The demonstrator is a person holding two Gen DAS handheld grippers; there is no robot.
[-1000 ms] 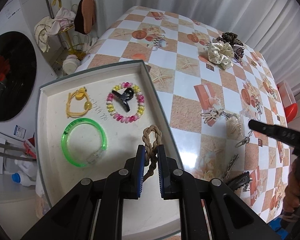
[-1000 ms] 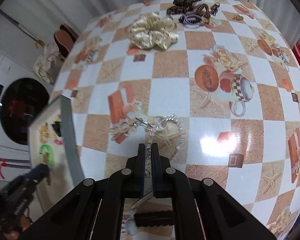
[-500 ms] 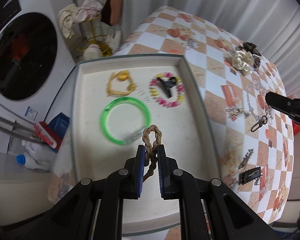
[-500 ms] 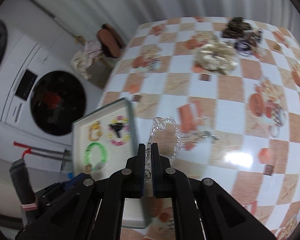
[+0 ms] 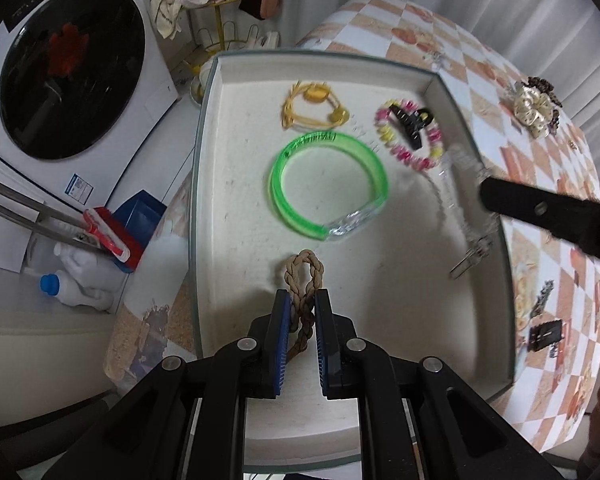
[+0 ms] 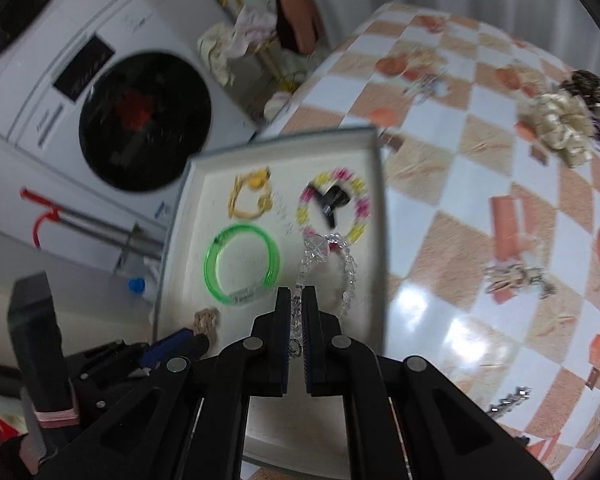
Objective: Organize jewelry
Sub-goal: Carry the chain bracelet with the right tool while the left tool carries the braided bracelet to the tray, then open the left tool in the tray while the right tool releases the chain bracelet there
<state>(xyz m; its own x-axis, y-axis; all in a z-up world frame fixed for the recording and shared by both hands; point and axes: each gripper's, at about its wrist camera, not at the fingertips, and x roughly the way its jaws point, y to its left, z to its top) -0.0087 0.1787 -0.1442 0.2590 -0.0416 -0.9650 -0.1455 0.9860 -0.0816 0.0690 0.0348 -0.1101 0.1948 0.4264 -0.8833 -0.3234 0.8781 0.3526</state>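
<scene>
My left gripper (image 5: 302, 300) is shut on a braided tan hair tie (image 5: 303, 276), whose loop hangs just over the white tray (image 5: 380, 308). In the tray lie a green bangle (image 5: 328, 184), a yellow hair tie (image 5: 314, 106), and a pink-and-yellow bead bracelet (image 5: 408, 136) with a black claw clip (image 5: 410, 122) on it. My right gripper (image 6: 297, 296) is shut on a clear bead bracelet (image 6: 324, 252), which dangles over the tray's right part (image 6: 374, 184). In the left wrist view that bracelet (image 5: 456, 200) hangs from the right gripper's black finger (image 5: 540, 212).
A cream scrunchie (image 5: 534, 106) with dark hair ties sits far back on the checkered table (image 6: 460, 184). A keychain (image 6: 516, 276) and dark clips (image 5: 544, 334) lie right of the tray. A washing machine (image 5: 60, 68), bottles (image 5: 76, 280) and a rack stand beyond the table's left edge.
Both grippers have swung left over the tray. The right one carried the clear bead bracelet off the table to above the tray's right side. The left one sank lower with the braided tie.
</scene>
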